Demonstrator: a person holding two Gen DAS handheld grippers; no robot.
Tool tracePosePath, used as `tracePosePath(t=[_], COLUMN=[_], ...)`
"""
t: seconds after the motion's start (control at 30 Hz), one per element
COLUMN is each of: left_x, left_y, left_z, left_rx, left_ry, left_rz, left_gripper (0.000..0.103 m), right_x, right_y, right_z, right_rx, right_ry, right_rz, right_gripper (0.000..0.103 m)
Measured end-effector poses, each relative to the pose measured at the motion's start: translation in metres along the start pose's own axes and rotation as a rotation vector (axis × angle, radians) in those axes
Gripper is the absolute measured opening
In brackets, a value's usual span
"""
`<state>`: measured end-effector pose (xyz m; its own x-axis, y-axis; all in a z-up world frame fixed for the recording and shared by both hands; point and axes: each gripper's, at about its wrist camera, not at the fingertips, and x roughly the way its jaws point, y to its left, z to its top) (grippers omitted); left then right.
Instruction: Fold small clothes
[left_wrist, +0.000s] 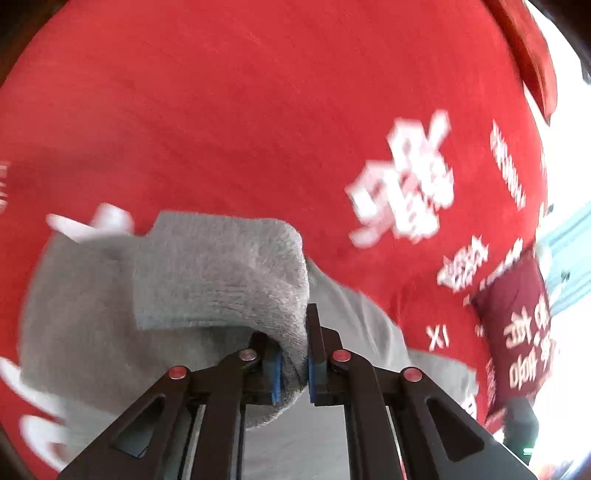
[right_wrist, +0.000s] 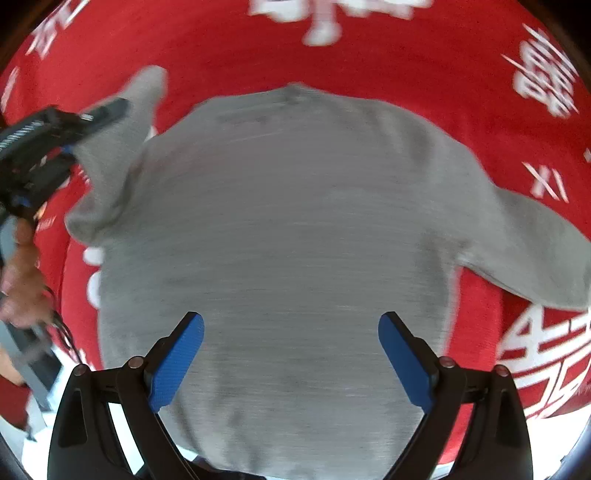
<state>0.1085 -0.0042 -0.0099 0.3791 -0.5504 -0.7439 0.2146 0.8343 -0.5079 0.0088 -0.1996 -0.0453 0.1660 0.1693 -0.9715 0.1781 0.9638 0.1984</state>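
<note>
Red printed cloth (right_wrist: 424, 74) covers the whole work surface ahead of and beside both sets of my fingers. On it, spread flat directly ahead of my right gripper (right_wrist: 291, 354), lies the grey knit sweater (right_wrist: 295, 221); body unfolded, one sleeve (right_wrist: 535, 251) still trailing out to the right of my right fingers. Judgement: fold barely begun, only the first sleeve in hand; second sleeve and body folds remain. My right fingers stand wide apart, holding nothing, hovering over the hem. My left gripper (left_wrist: 293, 365) is pinched narrow on the other sleeve's cuff (left_wrist: 229, 273), lifted off the cloth. Left view alone shows the pinch; right view alone shows the whole garment outline and the free sleeve. Both views motion-blurred.
</note>
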Motion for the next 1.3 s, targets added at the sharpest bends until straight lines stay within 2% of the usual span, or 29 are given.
tracePosePath(t=[0.13,0.2,0.27,0.3,0.33,0.37,0.4,0.43,0.57,0.6,0.67,0.77,0.83,0.87,0.9,0.93,0.97,1.0,1.03,1.1,1.17,1.2,1.27,1.3], left_x=[0.072,0.085,0.080,0.073,0.062,0.042,0.031,0.014,-0.025,-0.027,-0.025,-0.011,-0.003,-0.001,0.000,0.001,0.002,0.004,0.006,0.008,0.008,0.008,0.008,0.008], left_y=[-0.034,-0.035,-0.038,-0.038,-0.037,-0.033,-0.024,-0.017,0.042,0.065,0.101,0.161,0.186,0.194,0.198,0.203,0.207,0.210,0.212,0.212,0.213,0.213,0.214,0.214], left_z=[-0.030,-0.043,-0.049,-0.048,-0.048,-0.043,-0.039,-0.034,0.003,0.015,0.028,0.044,0.044,0.045,0.045,0.046,0.046,0.045,0.046,0.048,0.051,0.052,0.053,0.054], left_rx=[0.128,0.160,0.170,0.172,0.173,0.174,0.173,0.174,0.150,0.134,0.082,-0.034,-0.077,-0.093,-0.104,-0.116,-0.128,-0.139,-0.144,-0.130,-0.129,-0.138,-0.152,-0.150], left_ry=[0.147,0.210,0.220,0.218,0.209,0.175,0.146,0.103,0.042,0.051,0.077,0.147,0.188,0.196,0.203,0.212,0.220,0.235,0.245,0.247,0.247,0.246,0.255,0.255], left_rz=[0.124,0.163,0.179,0.185,0.192,0.222,0.249,0.286,0.447,0.500,0.543,0.556,0.516,0.501,0.484,0.467,0.443,0.403,0.386,0.372,0.342,0.317,0.285,0.306], left_gripper=[0.010,0.010,0.010,0.015,0.036,0.066,0.077,0.080,0.080,0.080,0.080,0.080,0.080,0.080,0.080,0.080,0.080,0.080,0.080,0.080,0.080,0.077,0.047,0.041], right_x=[0.006,0.008,0.008,0.007,0.007,0.006,0.004,0.003,0.004,0.007,0.015,0.044,0.076,0.086,0.089,0.087,0.082,0.074,0.068,0.067,0.068,0.066,0.063,0.063], right_y=[-0.051,-0.071,-0.081,-0.084,-0.083,-0.081,-0.072,-0.066,-0.013,0.004,0.035,0.089,0.110,0.110,0.103,0.093,0.078,0.053,0.019,-0.039,-0.065,-0.074,-0.074,-0.072], right_z=[-0.004,-0.005,-0.004,-0.001,0.001,0.005,0.010,0.015,0.049,0.059,0.071,0.084,0.089,0.091,0.096,0.102,0.110,0.118,0.124,0.121,0.113,0.107,0.105,0.103], right_rx=[0.087,0.126,0.142,0.143,0.140,0.132,0.105,0.081,-0.076,-0.124,-0.231,-0.465,-0.607,-0.635,-0.620,-0.570,-0.477,-0.331,-0.141,0.159,0.270,0.297,0.300,0.298], right_ry=[0.017,0.027,0.024,0.019,0.015,0.007,-0.009,-0.022,-0.086,-0.102,-0.127,-0.167,-0.148,-0.144,-0.166,-0.181,-0.188,-0.186,-0.167,-0.115,-0.101,-0.106,-0.108,-0.111], right_rz=[-0.031,-0.038,-0.045,-0.050,-0.054,-0.057,-0.062,-0.064,-0.048,-0.053,-0.087,-0.231,-0.370,-0.401,-0.421,-0.416,-0.382,-0.299,-0.173,0.032,0.140,0.189,0.207,0.203], right_gripper=[0.097,0.097,0.097,0.097,0.097,0.097,0.097,0.097,0.097,0.097,0.097,0.097,0.095,0.087,0.066,0.057,0.057,0.057,0.057,0.057,0.057,0.057,0.057,0.057])
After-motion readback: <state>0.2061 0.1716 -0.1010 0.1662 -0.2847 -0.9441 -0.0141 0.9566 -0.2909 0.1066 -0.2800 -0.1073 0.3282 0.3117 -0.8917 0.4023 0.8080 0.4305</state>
